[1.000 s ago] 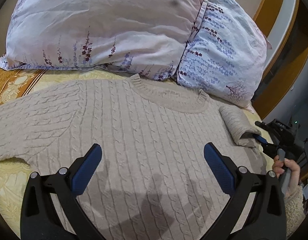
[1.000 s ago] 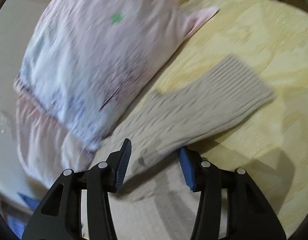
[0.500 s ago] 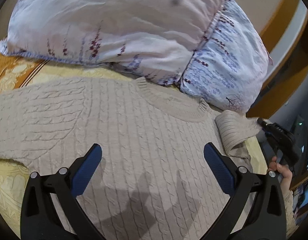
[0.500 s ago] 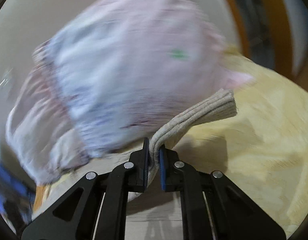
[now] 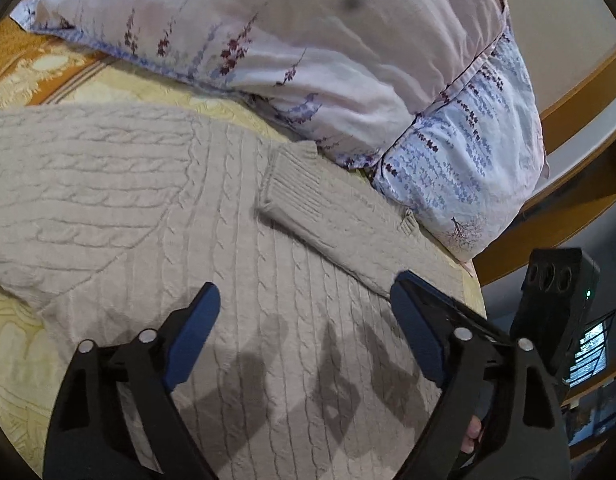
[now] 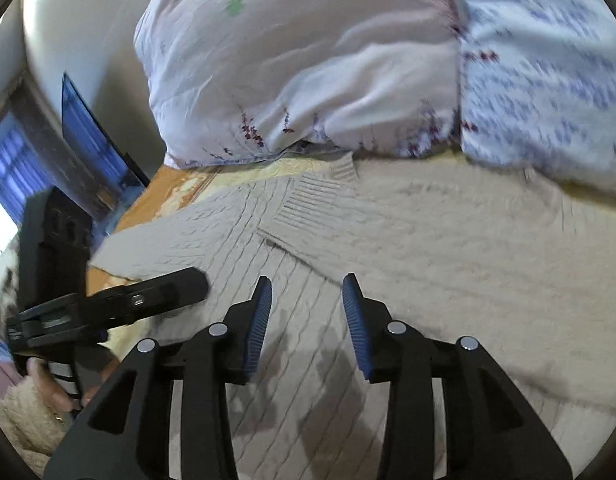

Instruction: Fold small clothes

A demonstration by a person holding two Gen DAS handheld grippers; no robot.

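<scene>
A beige cable-knit sweater lies flat on the bed; it also shows in the right wrist view. Its right sleeve is folded across the chest, with the ribbed cuff near the collar; the right wrist view shows the same sleeve. Its left sleeve stretches out to the left. My left gripper is open and empty, just above the sweater's body. My right gripper is open and empty over the body, just below the folded sleeve.
Two floral pillows lie against the sweater's collar side; they also show in the right wrist view. A yellow patterned bedspread covers the bed. A wooden bed frame runs at the right. The left hand-held gripper shows at the left.
My right gripper carried the right sleeve over the chest, let it go and opened. My left gripper stayed open and shifted a little over the sweater.
</scene>
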